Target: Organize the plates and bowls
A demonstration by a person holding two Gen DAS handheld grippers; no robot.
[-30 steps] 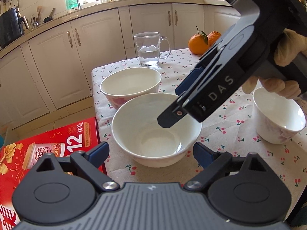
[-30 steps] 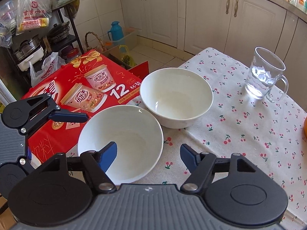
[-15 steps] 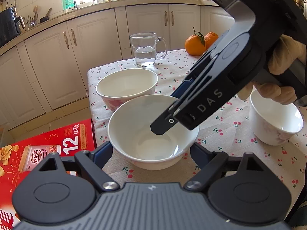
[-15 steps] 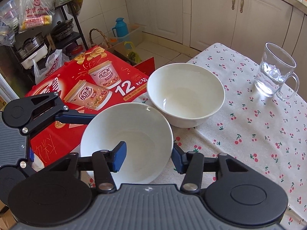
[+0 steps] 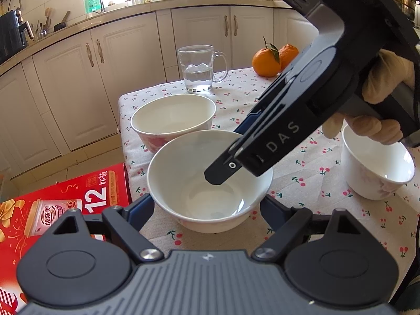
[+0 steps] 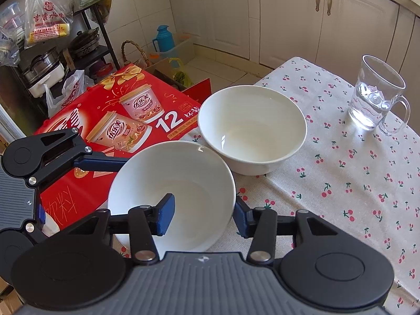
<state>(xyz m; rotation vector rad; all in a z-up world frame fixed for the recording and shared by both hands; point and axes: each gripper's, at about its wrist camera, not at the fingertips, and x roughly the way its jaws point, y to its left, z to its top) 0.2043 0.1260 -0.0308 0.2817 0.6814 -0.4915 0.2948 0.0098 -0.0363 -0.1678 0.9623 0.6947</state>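
The red carton (image 6: 113,120) lies left of the near bowl (image 5: 210,183), below the table (image 5: 302,210) edge. That near bowl sits at the table's corner.

The left gripper (image 5: 206,204) has drawn its tongs in somewhat, and they now stand apart on either side of the near bowl, low on its wall. Whether their pads press on it cannot be told.

The main change is at the right gripper (image 6: 203,212). Its tongs, which stood open over the near bowl's right rim a moment ago, have come together and are clamped on that rim. One blue pad is inside the bowl and the other outside. This likely means the near bowl is secured and ready to be lifted, probably for nesting into the second bowl (image 6: 252,128), which is just behind it and almost touching.

The glass mug (image 5: 199,69), part full of water, stands further behind the near bowl. Two oranges (image 5: 273,59) sit behind it to the right. A third bowl (image 5: 375,168) stands well to its right, apart from it.

Readable writing, from the left:
- A hanging plastic bag (image 6: 48,18), far left of the near bowl, has red Chinese characters that begin "吉康水".
- The carton shows a large "12" with "杯装" and pictured cups marked "优乐美".
- The right gripper's body reads "DAS".
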